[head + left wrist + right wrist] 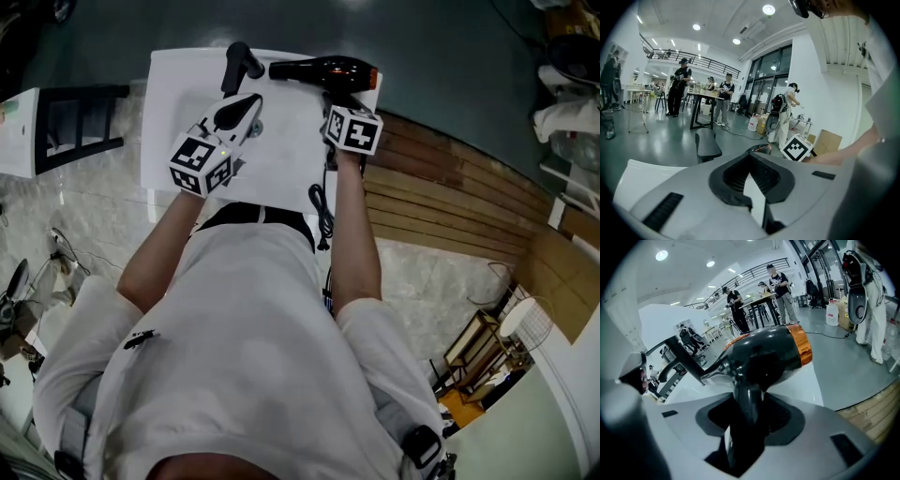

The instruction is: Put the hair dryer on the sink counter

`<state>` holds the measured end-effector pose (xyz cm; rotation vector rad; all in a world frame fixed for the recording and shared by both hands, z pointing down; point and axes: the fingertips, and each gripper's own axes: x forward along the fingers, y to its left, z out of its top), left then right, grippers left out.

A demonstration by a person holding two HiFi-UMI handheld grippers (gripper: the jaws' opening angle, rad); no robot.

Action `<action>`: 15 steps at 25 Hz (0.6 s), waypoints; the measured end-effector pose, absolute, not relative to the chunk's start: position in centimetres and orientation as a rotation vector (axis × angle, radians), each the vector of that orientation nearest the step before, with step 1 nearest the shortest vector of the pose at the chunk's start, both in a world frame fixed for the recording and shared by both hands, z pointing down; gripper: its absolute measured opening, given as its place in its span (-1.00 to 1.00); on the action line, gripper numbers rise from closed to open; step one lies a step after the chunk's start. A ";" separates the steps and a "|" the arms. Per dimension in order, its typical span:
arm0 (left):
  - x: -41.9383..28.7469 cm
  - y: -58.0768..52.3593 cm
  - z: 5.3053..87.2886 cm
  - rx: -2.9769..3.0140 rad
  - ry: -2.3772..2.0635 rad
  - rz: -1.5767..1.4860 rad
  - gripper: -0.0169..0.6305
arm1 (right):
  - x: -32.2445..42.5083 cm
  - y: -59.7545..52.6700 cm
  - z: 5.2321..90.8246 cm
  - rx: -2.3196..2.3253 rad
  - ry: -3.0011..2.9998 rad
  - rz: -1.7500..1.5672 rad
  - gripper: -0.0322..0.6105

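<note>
1. The right gripper point(746, 430) has its fingers point(783, 420) pinching the black handle of the hair dryer point(764, 357).
2. The handle stands up between those fingers. The fat body with its orange ring is at 12 o'clock from them.
3. The left gripper point(754, 199) has its fingers point(733, 194) a little way apart. Nothing is between them, and only a thin slice of white shows in the gap.
4. In the head view, the hair dryer is over the far right corner of the white bench point(281, 159), at about 1 o'clock. I cannot tell if it touches the bench.
5. Its nose points to 9 o'clock, at the black tap point(242, 61) just beside it.
6. The left gripper is over the bench at about 8 o'clock from the hair dryer. It is not touching the hair dryer.
7. A black cord point(322, 211) hangs from the handle toward 6 o'clock. It goes down over the near edge of the bench.
</note>
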<state>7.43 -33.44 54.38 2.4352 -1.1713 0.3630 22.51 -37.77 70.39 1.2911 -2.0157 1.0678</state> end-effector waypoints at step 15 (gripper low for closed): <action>7.0 -33.6 54.1 2.446 -1.158 0.362 -0.94 | 23.1 -37.6 71.2 1.271 -1.901 0.966 -0.36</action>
